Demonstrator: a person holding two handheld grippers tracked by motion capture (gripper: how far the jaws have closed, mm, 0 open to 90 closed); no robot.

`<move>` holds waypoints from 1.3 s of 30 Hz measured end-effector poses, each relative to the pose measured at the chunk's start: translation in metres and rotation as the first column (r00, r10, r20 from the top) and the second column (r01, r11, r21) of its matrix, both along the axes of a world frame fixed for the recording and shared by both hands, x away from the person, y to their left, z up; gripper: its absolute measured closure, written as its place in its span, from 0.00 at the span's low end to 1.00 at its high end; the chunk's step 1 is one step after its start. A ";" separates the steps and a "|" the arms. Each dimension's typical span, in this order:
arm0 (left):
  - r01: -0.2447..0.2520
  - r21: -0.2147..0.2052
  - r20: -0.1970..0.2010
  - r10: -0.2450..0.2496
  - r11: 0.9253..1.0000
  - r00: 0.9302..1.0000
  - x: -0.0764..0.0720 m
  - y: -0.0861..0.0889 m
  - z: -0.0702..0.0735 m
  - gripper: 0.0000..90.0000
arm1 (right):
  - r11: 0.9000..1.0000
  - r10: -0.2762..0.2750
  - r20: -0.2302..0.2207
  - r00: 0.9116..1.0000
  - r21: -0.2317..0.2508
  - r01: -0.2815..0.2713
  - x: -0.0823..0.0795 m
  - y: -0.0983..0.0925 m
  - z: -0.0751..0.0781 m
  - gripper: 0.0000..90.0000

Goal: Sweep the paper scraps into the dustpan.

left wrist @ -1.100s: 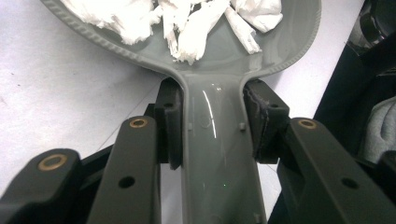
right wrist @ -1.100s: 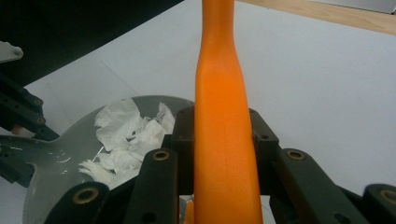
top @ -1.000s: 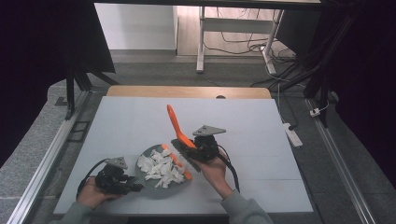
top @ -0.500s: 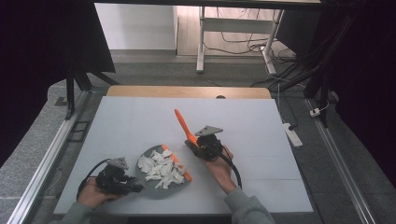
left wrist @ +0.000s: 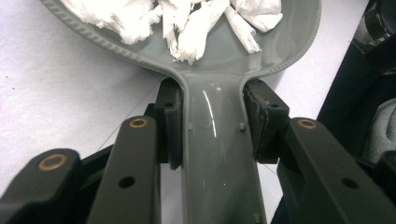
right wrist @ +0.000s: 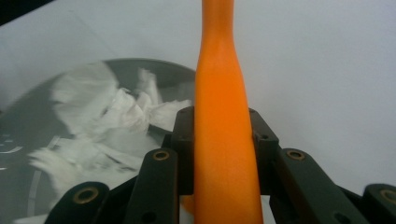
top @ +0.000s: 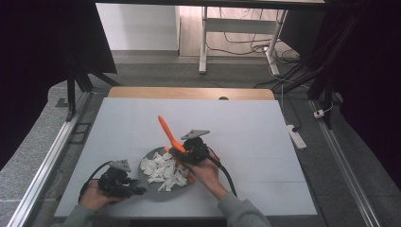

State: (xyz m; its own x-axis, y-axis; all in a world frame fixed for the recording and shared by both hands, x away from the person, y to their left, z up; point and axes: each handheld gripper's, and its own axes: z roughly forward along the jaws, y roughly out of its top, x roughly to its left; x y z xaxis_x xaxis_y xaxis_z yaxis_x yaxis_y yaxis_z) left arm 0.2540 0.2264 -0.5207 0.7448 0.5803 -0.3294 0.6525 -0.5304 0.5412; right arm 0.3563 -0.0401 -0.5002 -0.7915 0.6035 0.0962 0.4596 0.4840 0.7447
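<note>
1. At a white table [top: 246, 123], a person works with a gripper in each hand over a grey dustpan [top: 163, 189] that lies near the table's front edge.

2. The left gripper [top: 137, 188] is clamped on the dustpan's handle [left wrist: 217, 154]; in the left gripper view the two black pads [left wrist: 169, 123] press against both sides of the glossy grey handle, just below where it widens into the pan.

3. The pan's tray holds a heap of torn white paper scraps [top: 163, 171], crumpled and piled loosely against each other; in the left gripper view the scraps [left wrist: 187, 21] lie close to the tray's ribbed rim.

4. The right gripper [top: 183, 150] is closed on an orange brush handle [top: 166, 130], which slants up and away toward the far left of the table in the high view.

5. In the right gripper view the orange handle [right wrist: 222, 140] stands straight up between the black jaws, gripped on both sides, with the grey pan and its white scraps [right wrist: 107, 126] blurred to the left.

6. The lower orange end of the tool [top: 188, 176] lies along the pan's right edge, beside the scraps.

7. No brand, label or readable writing can be made out on the dustpan, the orange tool or the grippers; faint raised marks on the pan's floor are too blurred to read.
</note>
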 end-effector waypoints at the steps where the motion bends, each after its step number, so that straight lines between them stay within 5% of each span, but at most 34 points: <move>1: -0.001 0.000 0.000 0.001 1.000 1.000 0.000 0.000 0.000 0.68 | 1.000 0.013 0.008 1.000 -0.002 -0.013 -0.003 0.003 0.002 0.78; 4: -0.002 -0.003 0.004 0.002 1.000 1.000 0.000 0.000 0.000 0.68 | 0.999 0.046 0.015 0.999 0.029 -0.046 -0.010 0.005 0.010 0.78; 14: -0.003 -0.031 0.057 0.005 1.000 0.998 -0.003 0.000 0.000 0.68 | 0.996 -0.002 0.100 0.995 0.093 -0.007 -0.014 -0.018 0.040 0.78; 21: -0.007 -0.056 0.079 0.011 0.998 0.997 -0.003 0.001 0.001 0.68 | 0.988 -0.026 0.081 0.996 0.153 0.014 -0.010 -0.033 0.049 0.78; 26: -0.013 -0.028 0.056 0.015 1.000 0.998 -0.003 0.000 0.000 0.68 | 0.991 -0.016 0.086 0.996 0.137 0.004 -0.011 -0.031 0.048 0.78; 30: -0.015 0.001 0.038 0.015 1.000 0.999 -0.003 0.003 0.000 0.68 | 0.993 -0.085 0.103 0.991 0.084 0.077 0.002 -0.042 0.040 0.78; 35: -0.008 0.004 0.025 0.008 1.000 1.000 -0.001 0.003 -0.001 0.68 | 0.988 -0.151 0.049 0.987 0.041 0.149 0.026 -0.053 0.017 0.78; 39: -0.008 0.007 0.024 0.008 1.000 1.000 -0.001 0.001 -0.002 0.68 | 0.991 -0.134 0.021 0.991 0.014 0.133 0.035 -0.039 0.002 0.78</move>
